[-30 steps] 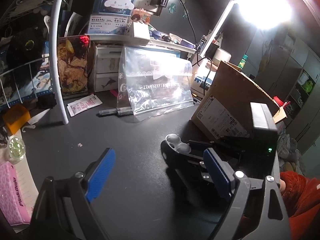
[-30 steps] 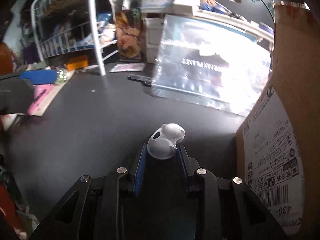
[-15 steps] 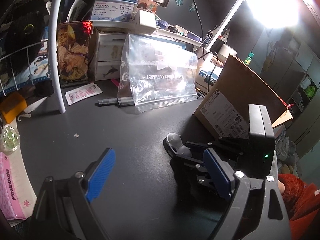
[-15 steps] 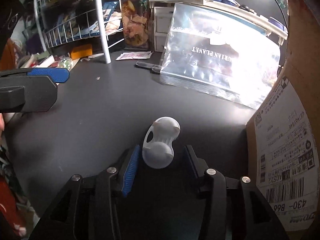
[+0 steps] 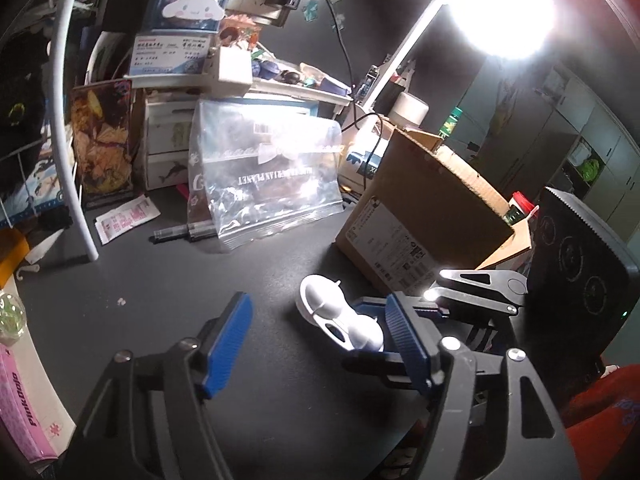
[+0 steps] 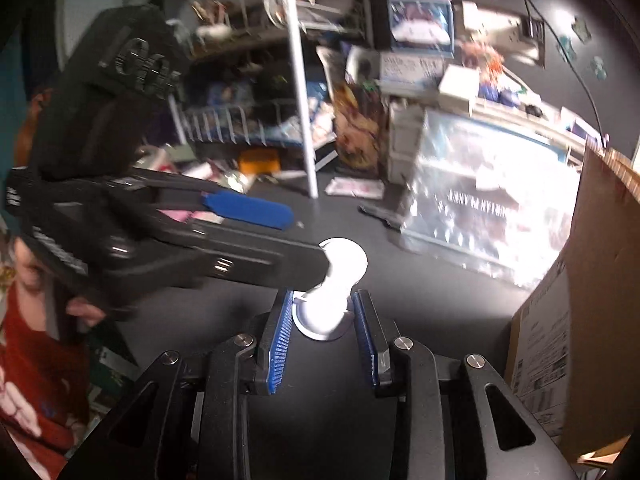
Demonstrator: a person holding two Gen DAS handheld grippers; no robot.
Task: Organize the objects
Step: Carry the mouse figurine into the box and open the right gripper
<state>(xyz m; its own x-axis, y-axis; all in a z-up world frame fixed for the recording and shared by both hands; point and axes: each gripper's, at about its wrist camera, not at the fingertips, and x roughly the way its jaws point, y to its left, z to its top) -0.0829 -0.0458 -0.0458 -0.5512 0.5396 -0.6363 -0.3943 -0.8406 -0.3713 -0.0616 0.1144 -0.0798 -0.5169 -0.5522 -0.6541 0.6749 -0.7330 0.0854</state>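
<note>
On the dark tabletop (image 5: 160,280) sits one open cardboard box (image 5: 424,216), its contents hidden. One clear plastic bag (image 5: 264,176) leans beside it. The right gripper (image 6: 324,316) pinches one white peanut-shaped case (image 5: 340,316) between its fingers. The left gripper (image 5: 316,340) spreads wide beside it, holding nothing.

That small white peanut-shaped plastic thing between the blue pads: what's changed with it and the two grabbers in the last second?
The small white peanut-shaped plastic object stayed held between the right gripper pads throughout. The left gripper, open, swung in toward it; one finger now reaches right beside the object, whereas earlier it sat far off to the side. The clear plastic bag, brown cardboard box and black tabletop look unmoved.
</note>
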